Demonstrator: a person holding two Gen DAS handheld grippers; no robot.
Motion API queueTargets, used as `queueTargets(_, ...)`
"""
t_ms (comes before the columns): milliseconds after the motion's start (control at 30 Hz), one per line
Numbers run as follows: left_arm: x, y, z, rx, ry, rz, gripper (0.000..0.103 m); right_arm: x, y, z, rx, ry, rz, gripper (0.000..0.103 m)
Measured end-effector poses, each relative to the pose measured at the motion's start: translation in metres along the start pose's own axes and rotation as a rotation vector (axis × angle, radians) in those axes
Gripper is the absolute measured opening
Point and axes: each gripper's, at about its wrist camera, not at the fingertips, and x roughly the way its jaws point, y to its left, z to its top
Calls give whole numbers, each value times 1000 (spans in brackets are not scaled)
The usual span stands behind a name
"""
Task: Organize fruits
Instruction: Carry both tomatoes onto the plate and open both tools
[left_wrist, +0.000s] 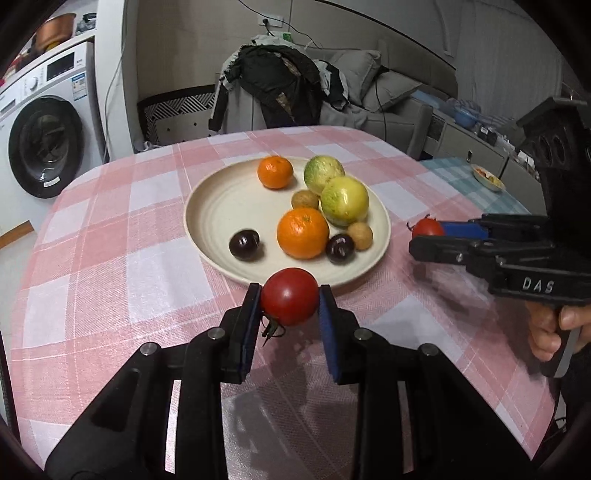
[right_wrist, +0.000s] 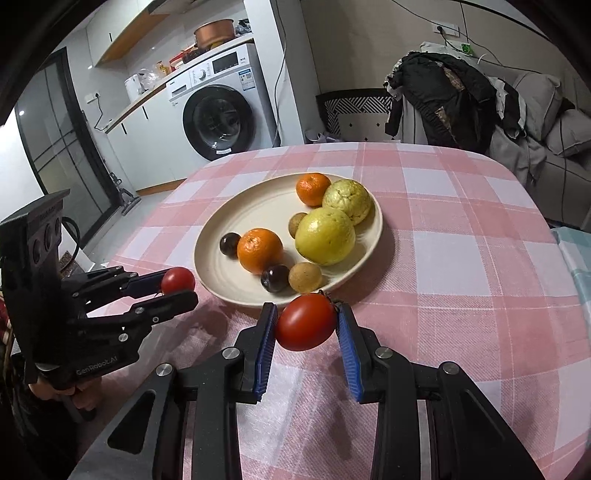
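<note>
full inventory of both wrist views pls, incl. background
plate: 1, cream, table centre
oranges: 2, orange, on plate
green-yellow fruits: 2, on plate, touching
dark plums: 2, on plate
small tan fruits: 2, on plate
tomatoes: 2, red, one in each gripper
tablecloth: 1, pink-white check
washing machine: 1, white, background
clothes pile: dark, on chair behind table
left gripper: fingers shut on tomato
right gripper: fingers shut on tomato
</note>
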Motion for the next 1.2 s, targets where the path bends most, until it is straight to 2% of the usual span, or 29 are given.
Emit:
queueTargets(433, 7, 4, 28, -18, -42, 22, 27, 8, 0, 22, 15, -32, -13, 34)
queueTargets(667, 14, 13, 29, -48, -45, 37, 27, 12, 1, 32, 29, -57, -7, 34)
queueTargets(1200, 31, 30, 48, -70, -54, 73, 27, 30, 7, 52, 24, -40, 4, 34)
